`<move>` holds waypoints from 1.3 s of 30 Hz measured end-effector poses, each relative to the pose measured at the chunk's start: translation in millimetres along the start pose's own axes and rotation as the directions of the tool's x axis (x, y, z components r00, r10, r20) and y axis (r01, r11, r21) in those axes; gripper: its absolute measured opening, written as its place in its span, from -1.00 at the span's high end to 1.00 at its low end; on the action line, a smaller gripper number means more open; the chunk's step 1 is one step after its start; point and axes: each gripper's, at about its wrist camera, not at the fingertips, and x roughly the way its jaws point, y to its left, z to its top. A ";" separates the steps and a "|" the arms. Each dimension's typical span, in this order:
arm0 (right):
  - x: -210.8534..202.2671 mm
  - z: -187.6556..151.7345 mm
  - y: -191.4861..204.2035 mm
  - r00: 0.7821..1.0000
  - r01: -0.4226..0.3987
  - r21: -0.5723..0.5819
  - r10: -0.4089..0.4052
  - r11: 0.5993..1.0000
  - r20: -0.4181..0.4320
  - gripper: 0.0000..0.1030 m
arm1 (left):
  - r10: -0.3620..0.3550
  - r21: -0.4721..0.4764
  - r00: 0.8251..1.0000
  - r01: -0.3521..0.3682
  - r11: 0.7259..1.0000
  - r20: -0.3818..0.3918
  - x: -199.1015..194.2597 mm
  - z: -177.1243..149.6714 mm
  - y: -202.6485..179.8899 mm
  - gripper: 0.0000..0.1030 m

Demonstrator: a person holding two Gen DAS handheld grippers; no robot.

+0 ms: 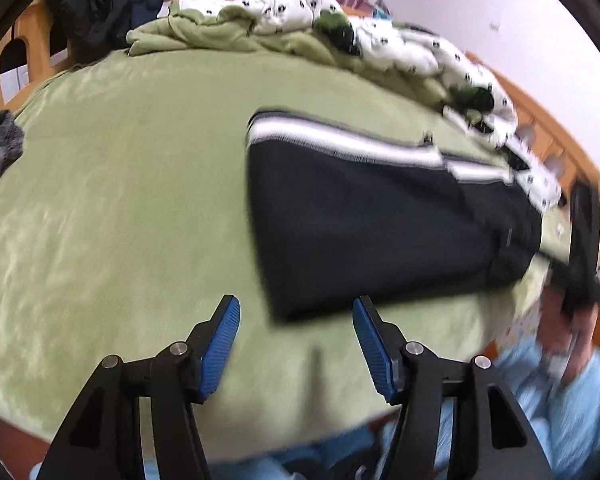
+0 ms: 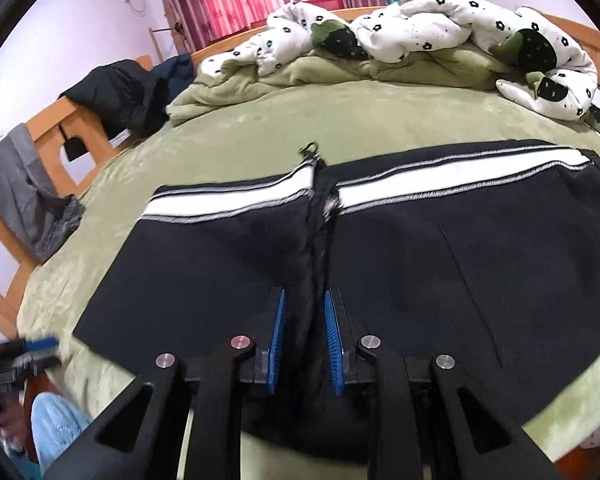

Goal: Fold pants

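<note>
Dark pants (image 2: pixel 228 264) with a white side stripe lie flat on the green bed cover (image 2: pixel 260 128). A raised fold of them runs toward me down the middle. My right gripper (image 2: pixel 306 320) sits low on that fold, jaws a narrow gap apart, the fold between the blue pads (image 2: pixel 278 332) without a clear pinch. In the left wrist view the pants (image 1: pixel 380 220) lie right of centre, blurred. My left gripper (image 1: pixel 296 301) hovers open just before their near corner, nothing held. The right gripper (image 1: pixel 584 236) shows as a dark blur at the pants' right end, and the left gripper (image 2: pixel 28 350) appears at the lower left.
A white flower-print quilt (image 2: pixel 420 28) and a bunched green blanket (image 2: pixel 228 88) are heaped along the far side. A dark jacket (image 2: pixel 120 92) and a grey garment (image 2: pixel 28 200) hang on the wooden bed frame (image 2: pixel 80 132). A light blue sleeve (image 1: pixel 560 400) is near the bed's edge.
</note>
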 end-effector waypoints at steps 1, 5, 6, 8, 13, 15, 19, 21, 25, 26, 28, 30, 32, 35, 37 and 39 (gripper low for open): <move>-0.3 -6.2 1.2 1.000 0.009 -0.006 -0.009 1.000 -0.014 0.61 | -0.015 -0.005 1.000 0.015 1.000 0.015 6.1 8.6 -3.0 -0.10; 9.7 -29.9 -3.1 0.996 0.044 -0.008 -0.045 0.999 -0.073 0.62 | 0.068 0.013 0.994 -0.067 0.998 -0.081 53.7 20.3 -12.4 -0.10; 8.2 -34.4 -6.9 0.997 0.031 0.012 -0.030 0.999 -0.075 0.61 | 0.088 0.018 0.991 -0.087 0.996 -0.101 61.7 15.6 -11.5 -0.14; 3.3 -38.2 -10.9 0.997 0.019 0.036 -0.016 0.999 -0.072 0.50 | 0.106 0.034 0.988 -0.103 0.994 -0.109 67.4 -0.2 -6.8 -0.23; -22.2 -46.6 -29.9 0.998 0.043 0.119 -0.037 0.992 -0.047 0.36 | -0.006 -0.025 0.995 0.004 1.000 -0.097 45.8 -22.2 14.2 -0.27; -34.2 -54.8 -43.3 0.997 0.079 0.169 -0.074 0.982 -0.034 0.36 | -0.013 -0.057 0.996 0.008 0.998 -0.084 36.7 -21.7 22.1 -0.27; -60.6 -70.1 -80.2 0.997 0.066 0.329 -0.077 0.942 0.020 0.36 | -0.036 -0.070 0.998 0.033 0.997 -0.043 30.5 -5.5 28.7 -0.27; -63.1 -74.7 -92.8 0.995 0.089 0.375 -0.099 0.923 0.008 0.35 | -0.032 -0.074 0.998 0.029 0.997 -0.046 36.9 10.3 30.3 -0.27; -61.4 -82.5 -115.3 0.993 0.106 0.461 -0.119 0.881 -0.001 0.35 | -0.088 -0.100 0.994 0.082 0.992 -0.057 53.4 34.0 28.5 -0.25; -61.3 -83.3 -118.9 0.994 0.093 0.484 -0.111 0.870 0.010 0.35 | -0.090 -0.102 0.994 0.084 0.991 -0.062 60.7 41.8 28.9 -0.25; -59.4 -83.0 -127.4 0.994 0.070 0.522 -0.102 0.850 0.034 0.31 | -0.093 -0.111 0.993 0.085 0.990 -0.075 69.4 48.5 34.4 -0.25; -56.6 -83.8 -137.3 0.992 0.080 0.559 -0.120 0.826 0.034 0.31 | -0.138 -0.145 0.984 0.122 0.982 -0.108 82.9 55.9 43.1 -0.25; -49.3 -81.1 -152.2 0.992 0.072 0.603 -0.121 0.795 0.040 0.31 | -0.199 -0.181 0.969 0.171 0.968 -0.147 99.3 60.5 49.8 -0.25; -38.8 -74.2 -175.6 0.991 0.038 0.672 -0.113 0.739 0.069 0.31 | -0.219 -0.169 0.964 0.193 0.966 -0.152 114.9 64.5 50.2 -0.24; -35.8 -70.0 -190.5 0.989 0.006 0.702 -0.110 0.712 0.103 0.31 | -0.234 -0.148 0.962 0.214 0.966 -0.138 121.4 67.9 48.2 -0.24; -33.4 -64.0 -204.0 0.985 -0.008 0.717 -0.117 0.697 0.125 0.31 | -0.254 -0.151 0.958 0.233 0.961 -0.136 127.6 72.4 48.3 -0.24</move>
